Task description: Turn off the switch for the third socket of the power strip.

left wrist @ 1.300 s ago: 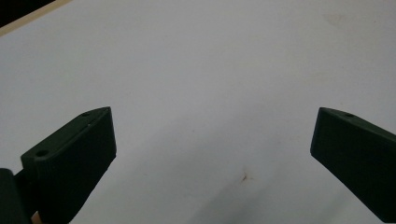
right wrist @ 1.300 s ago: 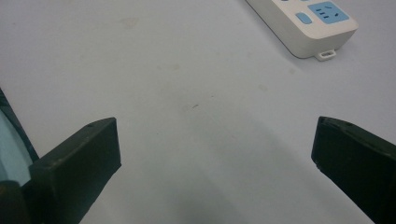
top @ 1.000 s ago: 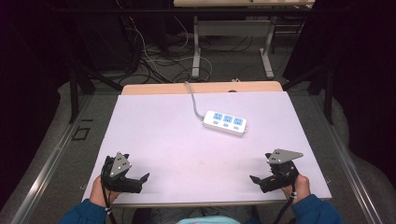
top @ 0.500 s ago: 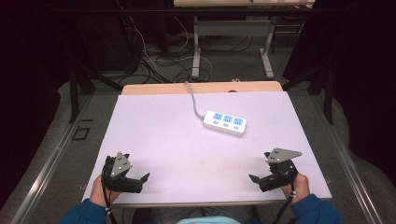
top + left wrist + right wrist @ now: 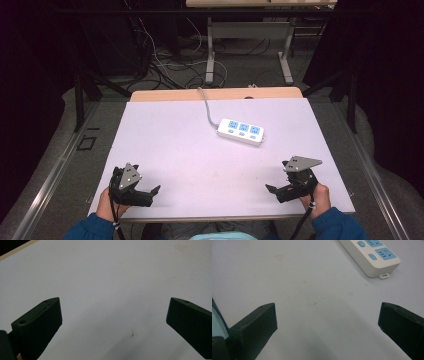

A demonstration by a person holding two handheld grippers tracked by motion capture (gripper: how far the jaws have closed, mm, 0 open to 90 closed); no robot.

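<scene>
Fingers (image 5: 40, 322) of both black two-jaw grippers stood wide apart, holding nothing.

Left gripper (image 5: 145, 192) rested at the near left edge of the pale lilac table sheet (image 5: 190, 145), its jaws spread over bare surface; right gripper (image 5: 277, 190) sat at the near right edge, jaws equally spread and empty; farther off, well apart from both, the white three-socket power strip with blue faces (image 5: 241, 131) lay right of centre, its grey cable (image 5: 206, 105) running to the far edge.
</scene>
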